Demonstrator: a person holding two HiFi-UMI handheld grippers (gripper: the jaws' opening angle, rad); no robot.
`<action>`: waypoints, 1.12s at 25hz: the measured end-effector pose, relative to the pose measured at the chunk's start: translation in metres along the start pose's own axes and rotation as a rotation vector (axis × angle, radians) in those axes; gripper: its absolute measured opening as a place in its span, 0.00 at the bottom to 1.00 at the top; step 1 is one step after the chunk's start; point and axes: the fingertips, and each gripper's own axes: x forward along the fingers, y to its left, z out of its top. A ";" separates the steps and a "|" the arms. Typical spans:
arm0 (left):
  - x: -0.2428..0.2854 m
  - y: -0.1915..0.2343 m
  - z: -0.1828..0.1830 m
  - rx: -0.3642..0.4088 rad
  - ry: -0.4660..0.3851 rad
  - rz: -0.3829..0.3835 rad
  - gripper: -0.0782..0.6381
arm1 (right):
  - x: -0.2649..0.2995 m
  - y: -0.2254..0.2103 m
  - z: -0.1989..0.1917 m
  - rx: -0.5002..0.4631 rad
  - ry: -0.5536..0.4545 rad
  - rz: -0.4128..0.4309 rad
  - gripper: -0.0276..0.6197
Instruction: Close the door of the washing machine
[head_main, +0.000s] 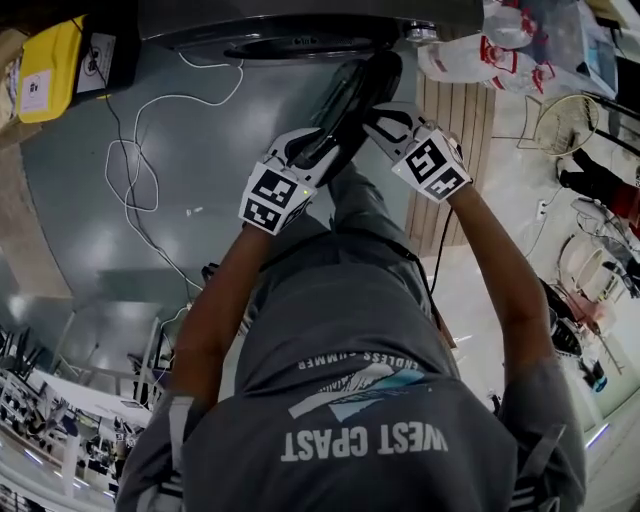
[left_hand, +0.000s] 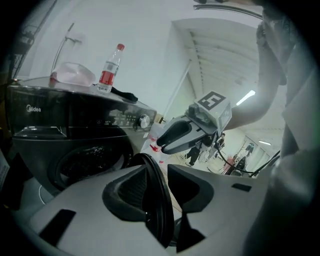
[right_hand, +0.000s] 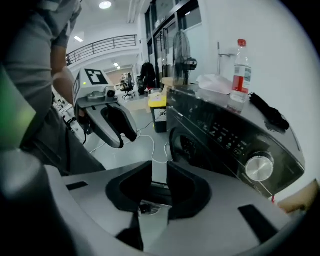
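Dark, glossy washing machine (head_main: 300, 30) fills the top of the head view, its round door (head_main: 352, 100) standing open, edge-on at upper centre, long axis running down toward me. My left claw (left_hand: 156, 169), matte grey with black pads, sits part-open astride the door's ribbed black rim. In its view the drum mouth (left_hand: 90, 165) lies to the left, so I judge the swing goes that way. My right claw (right_hand: 160, 167), also part-open, grips nothing I can make out; a chrome knob (right_hand: 259, 167) glints to its right.
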 end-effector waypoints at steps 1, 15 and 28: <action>0.006 0.000 -0.006 -0.005 0.013 -0.003 0.30 | 0.005 0.002 -0.008 -0.029 0.024 0.025 0.22; 0.074 -0.018 -0.062 0.038 0.177 -0.006 0.51 | 0.043 0.020 -0.082 -0.573 0.288 0.307 0.39; 0.101 -0.014 -0.093 0.246 0.282 0.137 0.54 | 0.059 0.022 -0.103 -0.826 0.339 0.365 0.38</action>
